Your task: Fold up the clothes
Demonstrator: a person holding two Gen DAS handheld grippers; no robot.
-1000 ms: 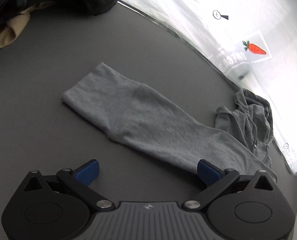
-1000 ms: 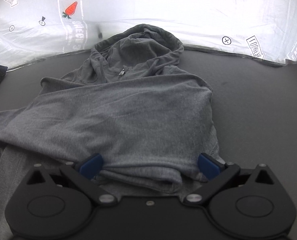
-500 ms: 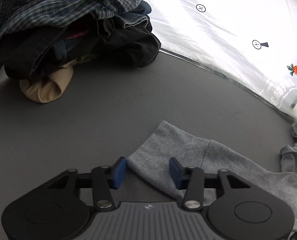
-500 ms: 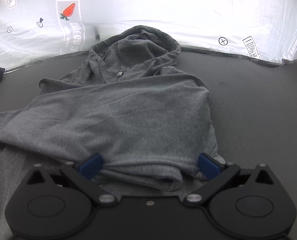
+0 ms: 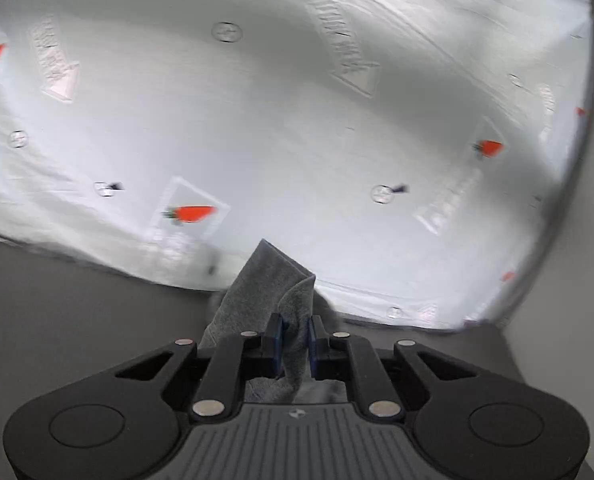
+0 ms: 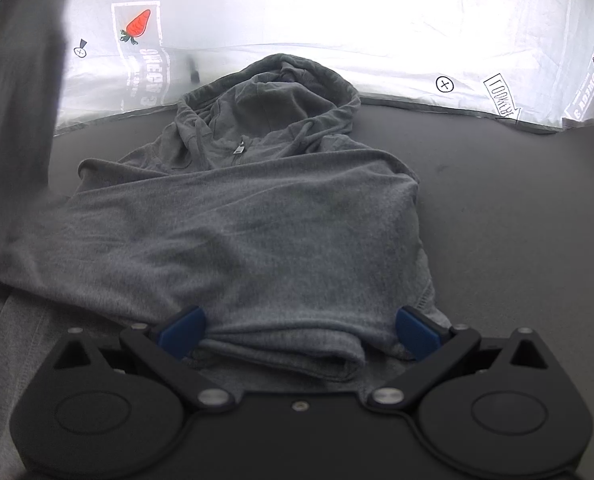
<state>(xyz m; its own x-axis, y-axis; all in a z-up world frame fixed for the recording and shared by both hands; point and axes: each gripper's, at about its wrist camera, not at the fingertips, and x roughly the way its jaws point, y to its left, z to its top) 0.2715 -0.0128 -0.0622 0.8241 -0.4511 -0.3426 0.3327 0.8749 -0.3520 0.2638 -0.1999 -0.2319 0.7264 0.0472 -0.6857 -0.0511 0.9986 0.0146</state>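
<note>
1. Left claw (image 5: 295,340): blue pads (image 5: 276,334) pressed together on a fold of grey sleeve (image 5: 271,288), lifted off the dark grey surface (image 5: 77,300); cloth standing up between the pads and bunched below them.
2. Behind the held sleeve: white plastic sheet (image 5: 297,120) printed with red carrots and small round marks, blurred in the left wrist view, running along the far edge of the surface.
3. Right claw (image 6: 297,330): blue pads (image 6: 183,326) spread wide apart, gripping nothing, low over the near hem of the grey hoodie (image 6: 257,220).
4. Hoodie: lying flat on the surface, hood (image 6: 273,88) toward the far edge and touching the white sheet, zip pull (image 6: 238,150) at the neck, body folded across itself, folded hem just in front of the right claw.
5. Left edge of the right wrist view: a blurred grey band of cloth rising from the hoodie's left side, up toward the top left corner.
6. Bare dark surface to the right of the hoodie.
</note>
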